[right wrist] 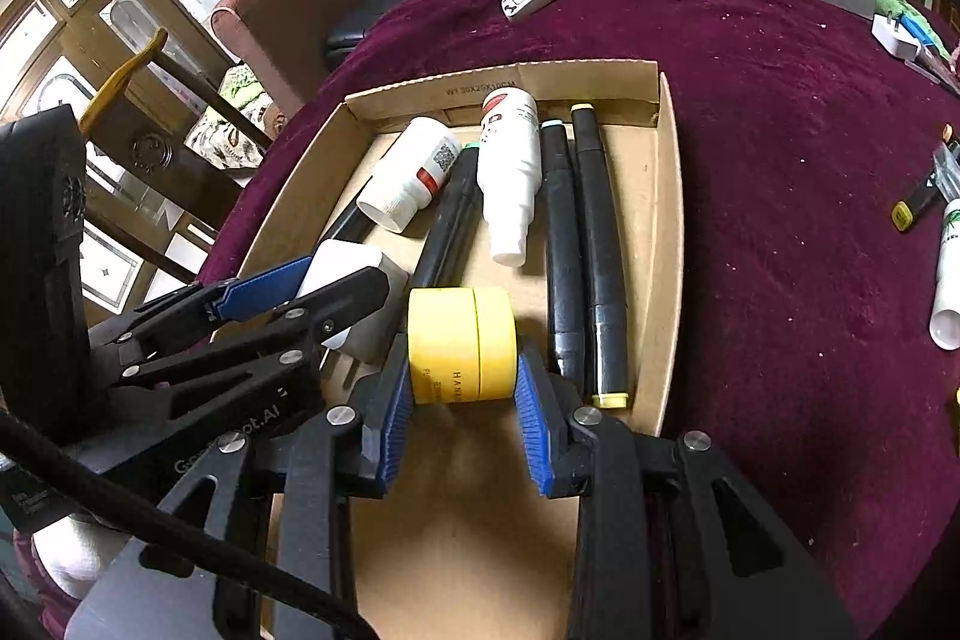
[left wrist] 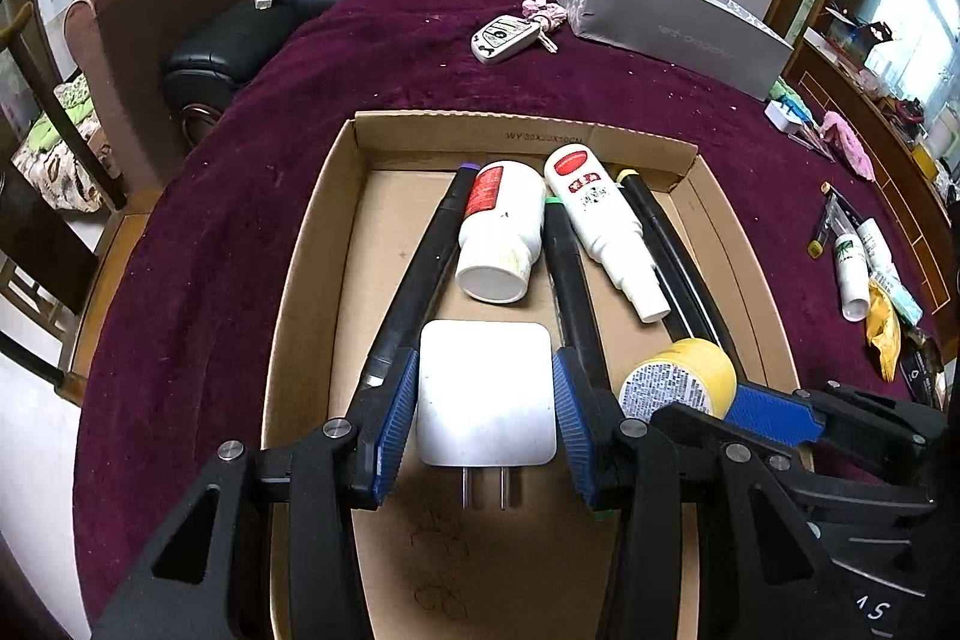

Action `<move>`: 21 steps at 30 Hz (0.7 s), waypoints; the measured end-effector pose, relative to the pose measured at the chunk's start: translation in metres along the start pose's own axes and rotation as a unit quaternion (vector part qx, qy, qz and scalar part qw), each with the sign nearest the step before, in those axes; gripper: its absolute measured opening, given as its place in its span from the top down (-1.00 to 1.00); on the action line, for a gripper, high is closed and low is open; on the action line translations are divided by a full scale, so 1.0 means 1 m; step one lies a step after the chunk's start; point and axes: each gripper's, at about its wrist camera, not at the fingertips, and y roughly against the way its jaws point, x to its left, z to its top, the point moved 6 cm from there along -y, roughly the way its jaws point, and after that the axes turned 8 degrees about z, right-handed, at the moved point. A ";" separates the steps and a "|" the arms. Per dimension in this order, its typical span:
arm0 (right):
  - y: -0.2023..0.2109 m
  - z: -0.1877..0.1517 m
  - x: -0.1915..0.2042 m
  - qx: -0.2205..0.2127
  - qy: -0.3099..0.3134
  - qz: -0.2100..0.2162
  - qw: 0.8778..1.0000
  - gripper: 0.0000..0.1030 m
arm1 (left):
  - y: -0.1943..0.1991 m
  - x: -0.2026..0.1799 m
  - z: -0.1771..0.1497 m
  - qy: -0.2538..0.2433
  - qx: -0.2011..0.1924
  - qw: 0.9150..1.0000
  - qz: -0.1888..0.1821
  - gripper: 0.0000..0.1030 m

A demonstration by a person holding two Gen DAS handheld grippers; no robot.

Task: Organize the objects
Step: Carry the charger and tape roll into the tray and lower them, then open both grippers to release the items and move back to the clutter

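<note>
Left hand-held gripper (left wrist: 485, 403) clamps white charger (left wrist: 485, 391) over box (left wrist: 312, 244), prongs pointing near. Right hand-held gripper (right wrist: 463, 388) clamps yellow jar (right wrist: 461, 344) beside it, axis left-right. Markers (right wrist: 594, 250) lie near-far.

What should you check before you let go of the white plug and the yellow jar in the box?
1. White plug between the left gripper pads, over the cardboard box: ok.
2. Yellow jar between the right gripper pads, over the box: ok.
3. Bare box floor under both: ok.
4. Either one already resting on the floor: cannot tell.
5. The two grippers crowd each other, almost touching: not ok.
6. Bottles and markers lie clear of the drop spots: ok.
</note>
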 end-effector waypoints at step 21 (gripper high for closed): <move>0.009 -0.013 0.015 -0.001 0.004 0.019 1.000 0.29 | 0.057 0.006 -0.004 0.006 -0.071 0.997 0.017 -0.03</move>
